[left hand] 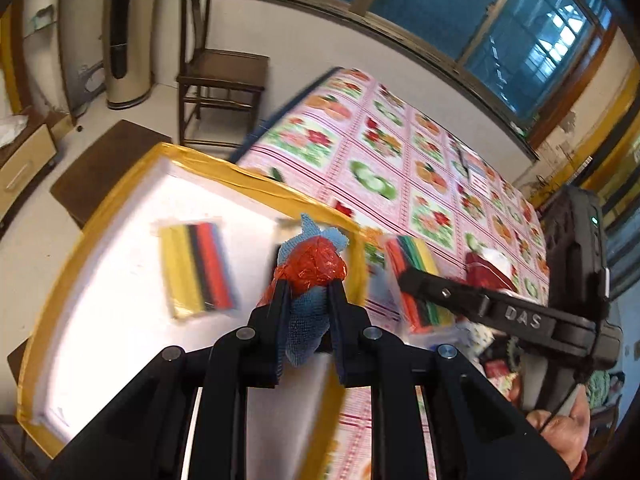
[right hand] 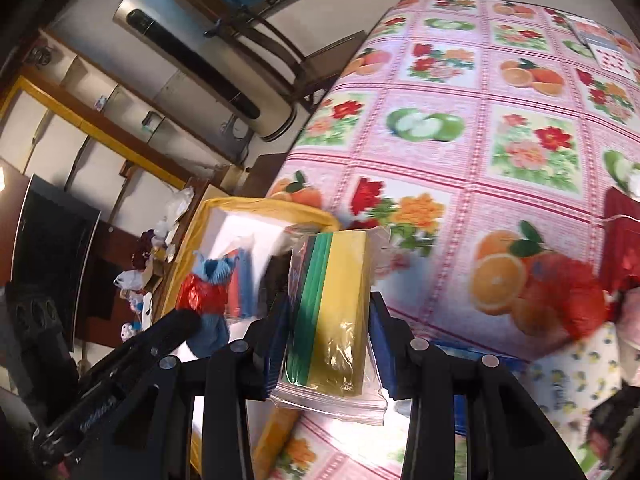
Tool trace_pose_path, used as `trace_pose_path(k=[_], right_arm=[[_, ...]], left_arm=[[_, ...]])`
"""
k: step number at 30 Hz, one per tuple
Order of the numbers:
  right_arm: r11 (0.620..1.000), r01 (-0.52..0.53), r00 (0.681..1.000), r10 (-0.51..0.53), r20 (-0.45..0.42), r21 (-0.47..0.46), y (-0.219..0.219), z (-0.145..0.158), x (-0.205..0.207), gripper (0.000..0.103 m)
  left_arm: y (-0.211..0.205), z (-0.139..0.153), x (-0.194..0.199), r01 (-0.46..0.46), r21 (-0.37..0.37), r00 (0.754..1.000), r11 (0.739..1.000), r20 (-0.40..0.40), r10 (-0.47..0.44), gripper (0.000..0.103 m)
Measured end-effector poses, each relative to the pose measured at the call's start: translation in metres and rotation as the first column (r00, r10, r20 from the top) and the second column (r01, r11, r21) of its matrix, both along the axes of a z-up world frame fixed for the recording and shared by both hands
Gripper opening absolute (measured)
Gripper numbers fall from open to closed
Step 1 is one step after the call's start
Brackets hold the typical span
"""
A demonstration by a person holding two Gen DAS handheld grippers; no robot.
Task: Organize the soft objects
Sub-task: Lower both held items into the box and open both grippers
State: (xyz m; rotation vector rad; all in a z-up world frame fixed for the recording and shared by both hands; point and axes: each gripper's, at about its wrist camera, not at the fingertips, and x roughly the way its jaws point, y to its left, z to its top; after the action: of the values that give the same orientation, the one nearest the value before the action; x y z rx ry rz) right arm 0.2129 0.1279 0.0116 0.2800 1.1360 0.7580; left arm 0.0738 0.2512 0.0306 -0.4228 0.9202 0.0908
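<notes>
The left gripper (left hand: 308,292) pinched a blue cloth bundle (left hand: 306,332) wrapped in red plastic above a white foam box (left hand: 120,320) holding one packet of coloured strips (left hand: 196,268). The right gripper (right hand: 328,312) clamped a bagged pack of coloured sponges (right hand: 332,320) over the fruit-patterned tablecloth (right hand: 480,140); beyond stood a wooden chair (left hand: 220,76).
</notes>
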Motion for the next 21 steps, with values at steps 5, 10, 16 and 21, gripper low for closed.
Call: trace_pose_path(k=[5, 10, 16, 21], right_arm=[[0.998, -0.063, 0.998, 0.063, -0.002, 0.005, 0.051, -0.001, -0.006, 0.039], [0.995, -0.090, 0.996, 0.091, 0.022, -0.039, 0.090, -0.009, -0.011, 0.040], [0.996, -0.082, 0.996, 0.082, 0.021, 0.021, 0.079, -0.010, -0.019, 0.043], [0.996, -0.049, 0.995, 0.041, 0.095, 0.080, 0.029, 0.009, -0.039, 0.053]], left_arm=[[0.030, -0.015, 0.005, -0.067, 0.038, 0.997, 0.997, -0.032, 0.068, 0.016], [0.043, -0.036, 0.009, -0.113, 0.074, 0.991, 0.991, -0.068, 0.118, 0.017], [0.053, -0.041, 0.002, -0.156, 0.031, 0.985, 0.987, -0.069, 0.158, 0.037], [0.043, -0.021, -0.015, -0.188, 0.084, 0.982, 0.979, -0.001, 0.189, 0.070]])
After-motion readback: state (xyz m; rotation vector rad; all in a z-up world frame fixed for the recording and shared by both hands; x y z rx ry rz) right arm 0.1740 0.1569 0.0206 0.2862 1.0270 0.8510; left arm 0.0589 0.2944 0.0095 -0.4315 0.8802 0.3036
